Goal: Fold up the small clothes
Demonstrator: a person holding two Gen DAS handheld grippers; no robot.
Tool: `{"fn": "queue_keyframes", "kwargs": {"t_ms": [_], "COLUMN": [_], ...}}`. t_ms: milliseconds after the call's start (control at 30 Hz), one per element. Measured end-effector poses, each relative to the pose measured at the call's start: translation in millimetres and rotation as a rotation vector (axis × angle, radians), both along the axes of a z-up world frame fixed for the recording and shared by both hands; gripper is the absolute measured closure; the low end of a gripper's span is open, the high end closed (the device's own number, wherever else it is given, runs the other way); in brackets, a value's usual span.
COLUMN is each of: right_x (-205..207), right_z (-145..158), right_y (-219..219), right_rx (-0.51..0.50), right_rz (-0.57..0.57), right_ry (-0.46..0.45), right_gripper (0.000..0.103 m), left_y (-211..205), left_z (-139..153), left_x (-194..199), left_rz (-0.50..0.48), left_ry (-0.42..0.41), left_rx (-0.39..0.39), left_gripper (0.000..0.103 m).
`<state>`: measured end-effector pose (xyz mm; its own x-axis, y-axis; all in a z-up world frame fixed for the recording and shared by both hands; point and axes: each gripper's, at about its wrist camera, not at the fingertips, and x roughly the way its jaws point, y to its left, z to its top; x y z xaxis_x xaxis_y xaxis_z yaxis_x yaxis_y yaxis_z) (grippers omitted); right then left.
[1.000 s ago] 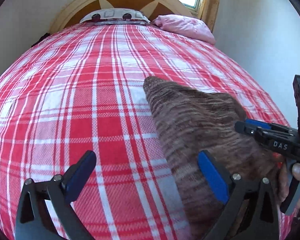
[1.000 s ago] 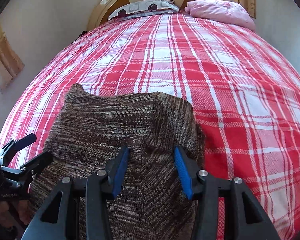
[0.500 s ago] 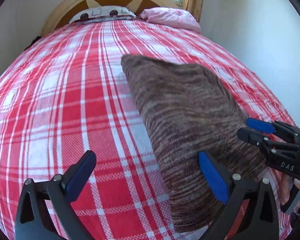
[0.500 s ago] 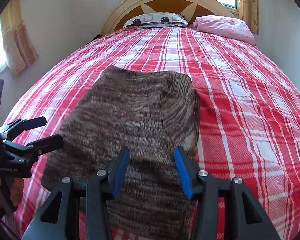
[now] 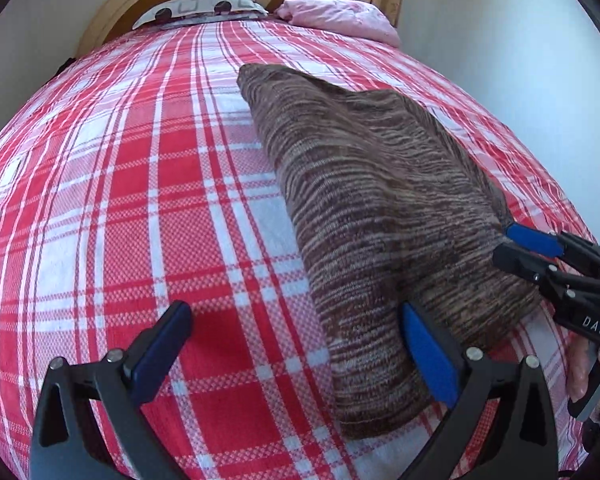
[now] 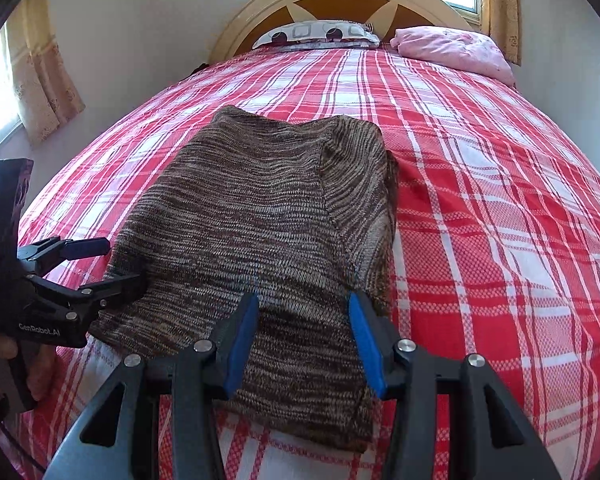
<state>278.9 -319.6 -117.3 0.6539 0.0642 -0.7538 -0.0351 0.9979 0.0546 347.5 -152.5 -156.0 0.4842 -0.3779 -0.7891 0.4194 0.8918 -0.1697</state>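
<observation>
A brown striped knit garment (image 5: 380, 216) lies folded and flat on the red plaid bed (image 5: 140, 200), lengthwise toward the headboard. In the right wrist view the garment (image 6: 260, 216) has a folded strip along its right side. My left gripper (image 5: 294, 316) is open wide over the garment's near left corner, its right pad above the cloth and its left pad above the bedspread. My right gripper (image 6: 303, 300) stands open over the garment's near right part, and the cloth lies flat beneath its pads, not pinched. Each view shows the other gripper: the right gripper (image 5: 505, 245) and the left gripper (image 6: 118, 264).
A patterned pillow (image 6: 320, 34) and a pink pillow (image 6: 456, 54) lie against the wooden headboard (image 6: 340, 4). Curtained windows (image 6: 40, 80) stand at the left and behind the bed. A white wall (image 5: 520, 60) runs close along the bed's right side. A person's hand (image 5: 580, 372) holds the right gripper.
Both grippers have drawn back toward the near end of the bed. The garment, close under them before, now shows whole and flat. Neither gripper's jaws have changed.
</observation>
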Motion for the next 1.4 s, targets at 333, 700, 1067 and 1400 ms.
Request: {"fn": "queue_keyframes", "kwargs": {"t_ms": [333, 700, 1067, 1400], "right_x": [-19.1, 74.2, 176.1, 169.1], "right_z": [-7.8, 48.0, 10.3, -2.3], "right_y": [3.6, -46.4, -77.9, -93.2], "right_rx": [-0.076, 0.153, 0.371, 0.289], "right_rz": [0.049, -0.060, -0.160, -0.187], "right_ry": [0.013, -0.056, 0.082, 0.104], "right_gripper": [0.054, 0.054, 0.100, 0.098], "left_y": [-2.7, 6.5, 8.2, 8.7], "left_z": [-2.7, -2.7, -2.1, -0.9], "left_x": [-24.7, -21.5, -20.6, -21.3], "left_rz": [-0.031, -0.033, -0.033, -0.036], "left_ry": [-0.044, -0.023, -0.022, -0.023], "left_rx": [0.033, -0.055, -0.076, -0.081], "left_gripper": [0.000, 0.000, 0.000, 0.000]}}
